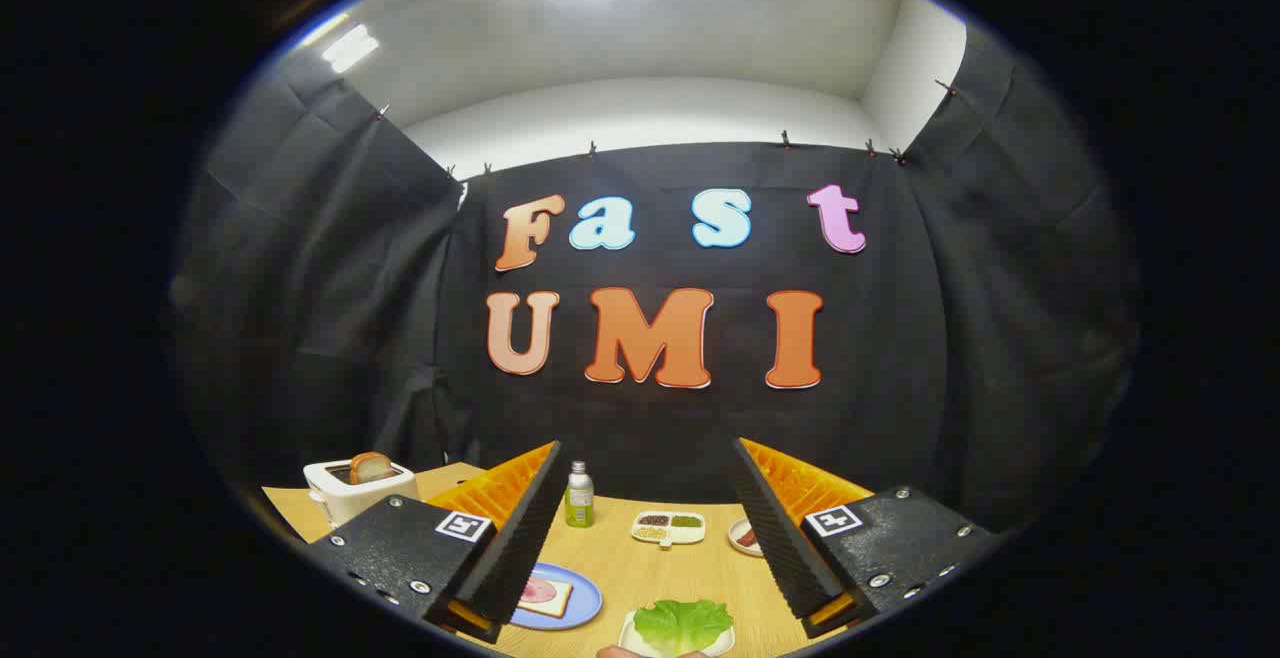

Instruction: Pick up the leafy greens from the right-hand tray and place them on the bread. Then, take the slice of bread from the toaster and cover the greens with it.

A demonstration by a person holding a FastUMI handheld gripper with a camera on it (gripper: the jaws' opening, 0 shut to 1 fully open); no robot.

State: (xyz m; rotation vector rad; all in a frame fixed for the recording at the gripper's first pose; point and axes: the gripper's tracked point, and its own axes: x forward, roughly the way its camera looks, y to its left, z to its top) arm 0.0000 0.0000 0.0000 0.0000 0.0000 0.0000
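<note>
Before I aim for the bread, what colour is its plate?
Blue plate, under the bread, gripper view.

The counter (640,578) carries everything. At the near edge, between the two spread fingers of the hand-held gripper (645,483), the leafy greens (683,623) lie in a small tray (630,632). Left of that tray sits a plate (580,606) with a slice of bread (545,596) on it — something round lies on the bread, perhaps a slice of meat. Far left stands the toaster (345,493), a second slice of bread (371,467) standing in its slot. Farther back, a bottle (579,495) stands left of a divided dish (668,527); right of that dish, a small dish (744,537) is partly hidden behind the right finger.
</note>
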